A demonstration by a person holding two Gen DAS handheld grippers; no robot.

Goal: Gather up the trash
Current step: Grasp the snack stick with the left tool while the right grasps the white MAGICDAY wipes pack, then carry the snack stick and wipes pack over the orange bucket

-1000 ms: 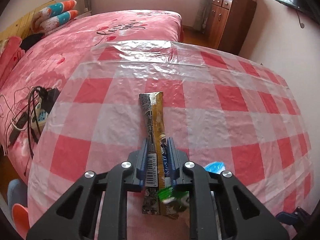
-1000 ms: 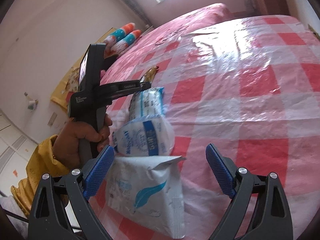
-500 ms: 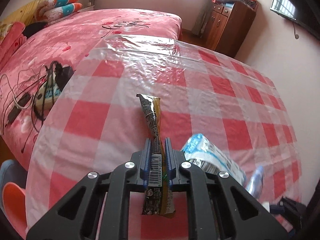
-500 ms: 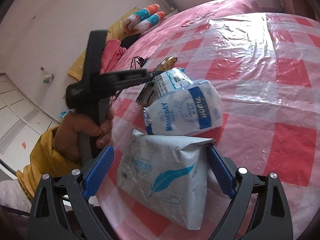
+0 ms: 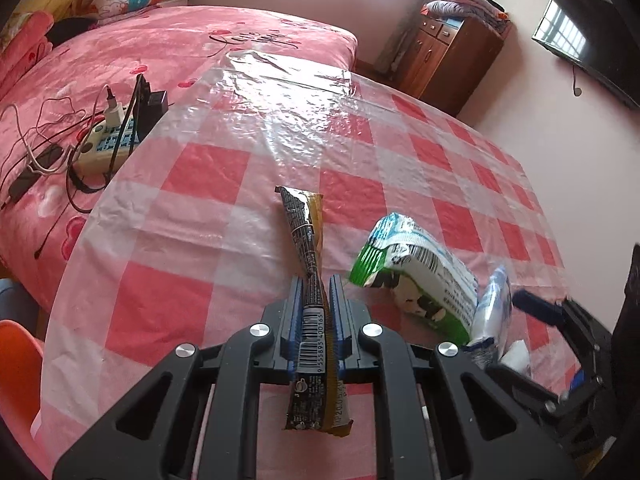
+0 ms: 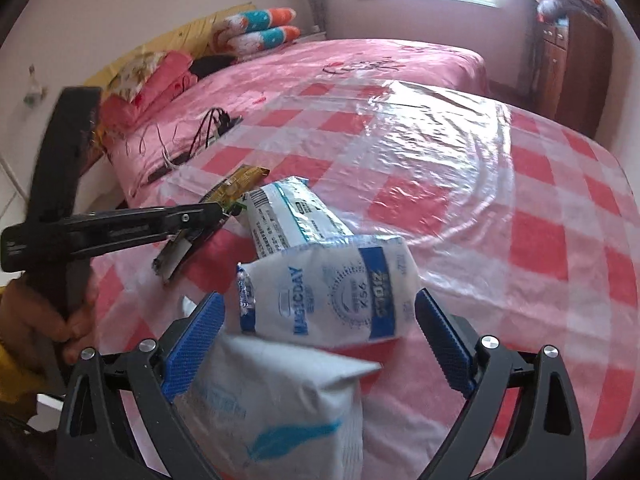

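Note:
My left gripper (image 5: 315, 286) is shut on a long black-and-gold sachet wrapper (image 5: 306, 236) and holds it above the checked table; it also shows from the side in the right wrist view (image 6: 224, 212). My right gripper (image 6: 320, 320) is open, its blue pads either side of a white-and-blue packet (image 6: 332, 288). A white bag with a blue feather print (image 6: 276, 408) lies below between the arms, blurred. A white-and-green packet (image 5: 416, 280) lies just right of the left gripper, also in the right wrist view (image 6: 288, 212).
The table has a red-and-white checked plastic cover (image 5: 320, 128). A pink bed (image 5: 160, 52) stands behind with a power strip and cables (image 5: 108, 136). A wooden cabinet (image 5: 452, 60) stands at the back right. An orange stool (image 5: 16, 356) is at the left.
The left gripper has swung right with the sachet, bringing the packets into its view. The right gripper has turned and closed in around the white-and-blue packet, still open.

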